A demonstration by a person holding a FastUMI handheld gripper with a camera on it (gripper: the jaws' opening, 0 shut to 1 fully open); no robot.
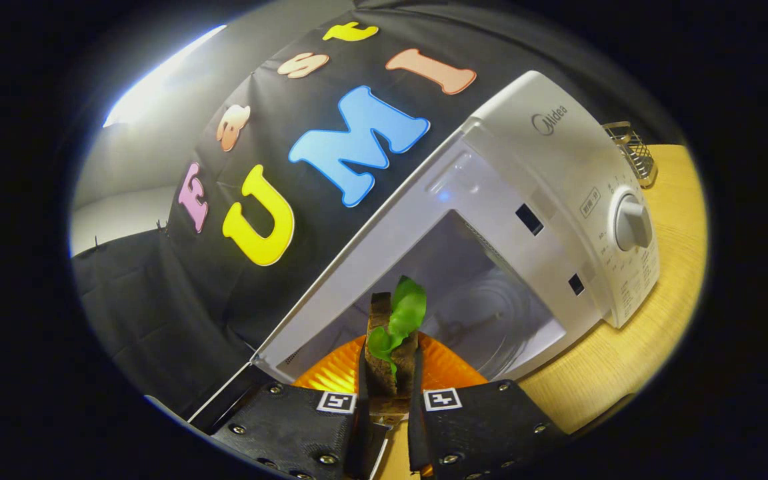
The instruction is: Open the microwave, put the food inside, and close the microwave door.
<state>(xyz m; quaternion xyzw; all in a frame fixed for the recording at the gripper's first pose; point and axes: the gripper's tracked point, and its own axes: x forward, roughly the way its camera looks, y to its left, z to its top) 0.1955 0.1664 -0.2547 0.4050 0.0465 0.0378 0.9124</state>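
My gripper (pixel 389 393) is shut on a brown sandwich with a green leaf (pixel 392 347), held upright between the fingers (pixel 364 380). Beneath the sandwich lies an orange ribbed plate (pixel 451 370). Just beyond them stands the white microwave (pixel 557 173), tilted in the view, with its cavity (pixel 471 293) open and a glass turntable (pixel 491 313) visible inside. The open door's edge (pixel 224 397) runs down beside the left finger. A round control knob (pixel 632 223) sits on the microwave's panel.
The microwave rests on a light wooden table (pixel 664 313). A wire basket (pixel 632 152) stands on the table behind the microwave. Black cloth (pixel 157 287) hangs as the booth wall to the left.
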